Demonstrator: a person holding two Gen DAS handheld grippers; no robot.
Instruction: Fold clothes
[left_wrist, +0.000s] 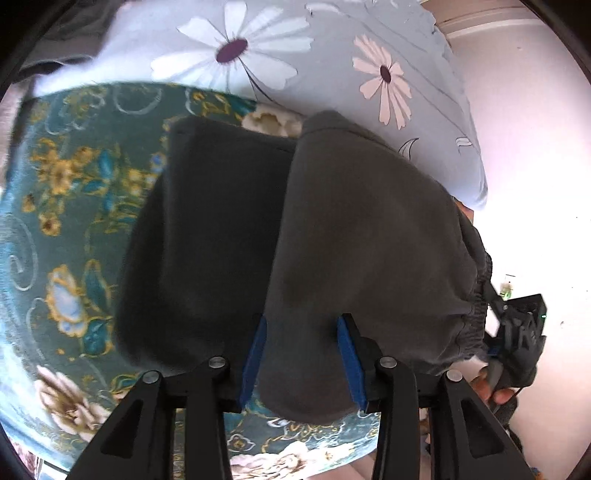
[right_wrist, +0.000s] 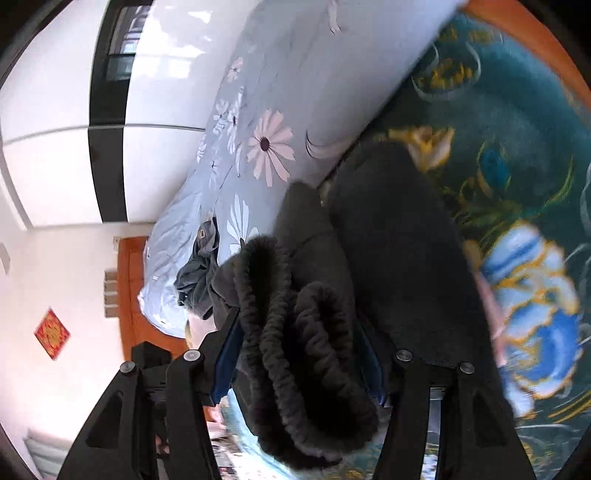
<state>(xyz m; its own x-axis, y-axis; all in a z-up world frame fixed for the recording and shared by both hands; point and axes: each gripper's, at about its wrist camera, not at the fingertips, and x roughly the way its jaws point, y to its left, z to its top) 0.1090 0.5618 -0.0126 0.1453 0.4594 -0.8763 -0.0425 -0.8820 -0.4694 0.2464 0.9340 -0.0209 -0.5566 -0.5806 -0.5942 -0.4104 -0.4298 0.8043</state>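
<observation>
Draped over a teal floral bedspread (left_wrist: 62, 229), dark grey trousers (left_wrist: 354, 236) sit pinched by both grippers. Only the left gripper (left_wrist: 303, 354) view shows a fold between its blue pads; only the right gripper (right_wrist: 299, 354) view shows its jaws clamping the bunched elastic waistband (right_wrist: 295, 332) and a crumpled garment (right_wrist: 195, 273) beyond.

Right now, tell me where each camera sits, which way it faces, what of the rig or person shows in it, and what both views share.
Left wrist: sits on the left hand-held gripper, looking down along its fingers at the dark grey trousers on the teal floral bedcover; the right hand-held gripper and a bit of hand show at the right edge.
Right wrist: sits on the right hand-held gripper, looking along the bunched waistband toward the blue daisy quilt and white wardrobe.
Shared: trousers, bedcover, quilt.
</observation>
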